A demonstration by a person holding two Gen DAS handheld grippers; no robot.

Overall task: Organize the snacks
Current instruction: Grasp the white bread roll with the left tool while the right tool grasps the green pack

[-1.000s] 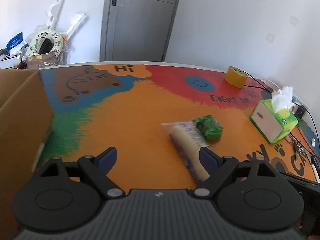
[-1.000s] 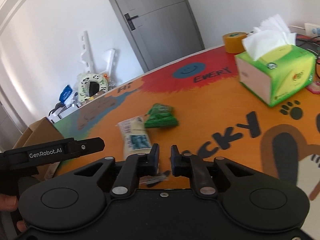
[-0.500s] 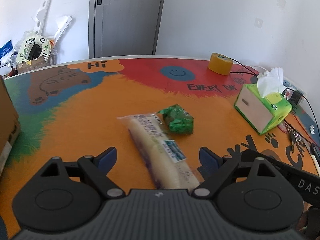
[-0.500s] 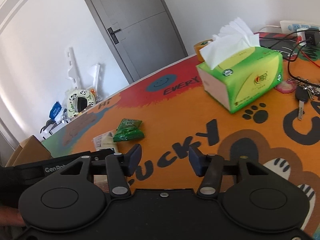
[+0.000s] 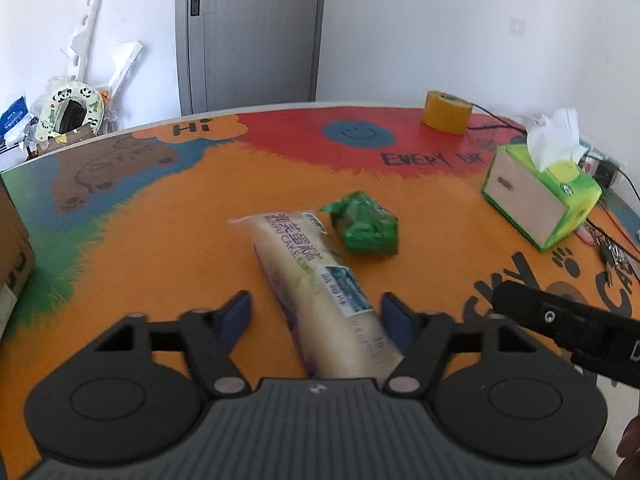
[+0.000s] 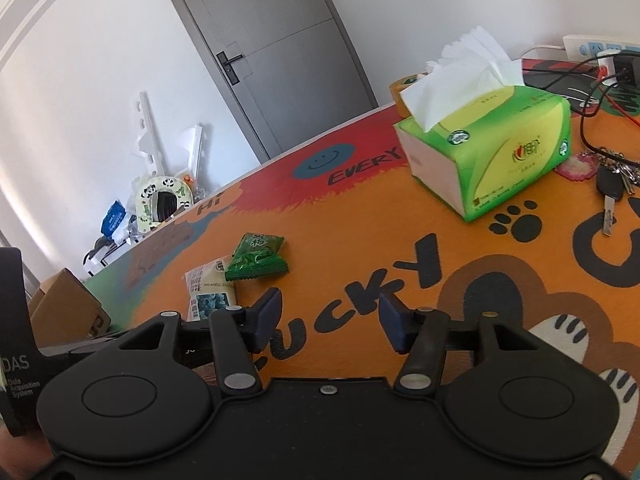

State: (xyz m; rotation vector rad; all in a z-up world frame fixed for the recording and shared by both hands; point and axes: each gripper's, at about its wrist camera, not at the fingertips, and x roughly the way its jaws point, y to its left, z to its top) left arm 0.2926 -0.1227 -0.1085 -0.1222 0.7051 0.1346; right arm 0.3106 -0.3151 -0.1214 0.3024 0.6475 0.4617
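Cake pack point(image 5: 320, 292) between closing left hand-held gripper point(image 5: 314, 316) (right point(image 6: 328, 320) apart, empty); green packet point(image 5: 366, 226) just beside.

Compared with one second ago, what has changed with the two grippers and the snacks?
The left gripper swung from the cardboard box to straddle the long cake packet; its jaws are closing but not yet pressing it. The right gripper, shut before, now stands open over bare mat. The cake packet and the green snack bag have not moved.

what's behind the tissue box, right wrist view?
Behind the tissue box, a yellow tape roll pokes out at its left. The box and its tissue cover most of the roll; anything else directly behind is hidden.
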